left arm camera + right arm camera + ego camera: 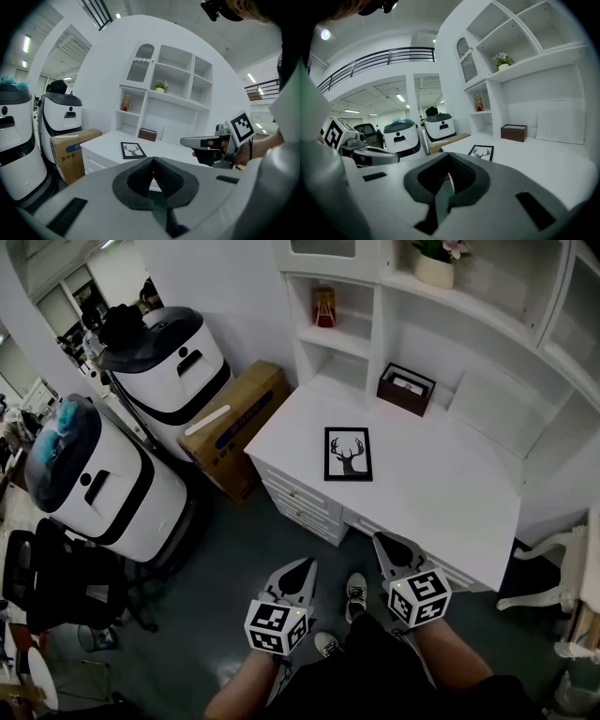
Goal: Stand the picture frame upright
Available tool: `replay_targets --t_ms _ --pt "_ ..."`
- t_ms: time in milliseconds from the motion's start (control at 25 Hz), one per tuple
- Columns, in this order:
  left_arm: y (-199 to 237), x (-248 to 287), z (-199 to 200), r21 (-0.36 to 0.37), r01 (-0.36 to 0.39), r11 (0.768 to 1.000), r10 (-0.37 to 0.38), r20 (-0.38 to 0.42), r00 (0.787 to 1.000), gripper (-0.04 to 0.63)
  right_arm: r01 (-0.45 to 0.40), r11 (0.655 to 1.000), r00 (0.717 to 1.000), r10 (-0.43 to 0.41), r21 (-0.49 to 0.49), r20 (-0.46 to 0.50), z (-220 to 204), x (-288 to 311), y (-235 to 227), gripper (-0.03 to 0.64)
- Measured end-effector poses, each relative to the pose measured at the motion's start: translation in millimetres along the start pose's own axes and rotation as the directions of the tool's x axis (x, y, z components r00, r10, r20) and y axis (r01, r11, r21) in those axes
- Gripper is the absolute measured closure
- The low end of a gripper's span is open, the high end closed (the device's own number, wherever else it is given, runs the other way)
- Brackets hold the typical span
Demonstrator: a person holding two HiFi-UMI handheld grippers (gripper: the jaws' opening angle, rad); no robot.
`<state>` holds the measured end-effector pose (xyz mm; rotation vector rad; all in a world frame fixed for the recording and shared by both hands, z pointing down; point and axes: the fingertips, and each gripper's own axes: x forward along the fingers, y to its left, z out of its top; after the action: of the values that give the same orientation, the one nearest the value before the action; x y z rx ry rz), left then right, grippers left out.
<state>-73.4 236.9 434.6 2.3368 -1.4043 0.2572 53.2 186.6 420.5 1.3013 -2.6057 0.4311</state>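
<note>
A black picture frame with a deer-head print lies flat on the white desk, near its left front part. The same frame shows small in the left gripper view and the right gripper view. My left gripper is held in front of the desk above the floor, shut and empty. My right gripper hangs by the desk's front edge, also shut with nothing in it. Both are well short of the frame.
A brown box sits at the desk's back under white shelves. A cardboard carton and two white-and-black machines stand left of the desk. A white chair is at the right.
</note>
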Motion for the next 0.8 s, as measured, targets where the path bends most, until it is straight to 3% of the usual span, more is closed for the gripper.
replay_targets --t_ms 800 --pt "51 129 26 -0.062 -0.024 0.998 0.019 -0.078 0.997 0.590 -0.025 0.998 0.996 0.029 0.050 -0.087 13 109 -94 0.614"
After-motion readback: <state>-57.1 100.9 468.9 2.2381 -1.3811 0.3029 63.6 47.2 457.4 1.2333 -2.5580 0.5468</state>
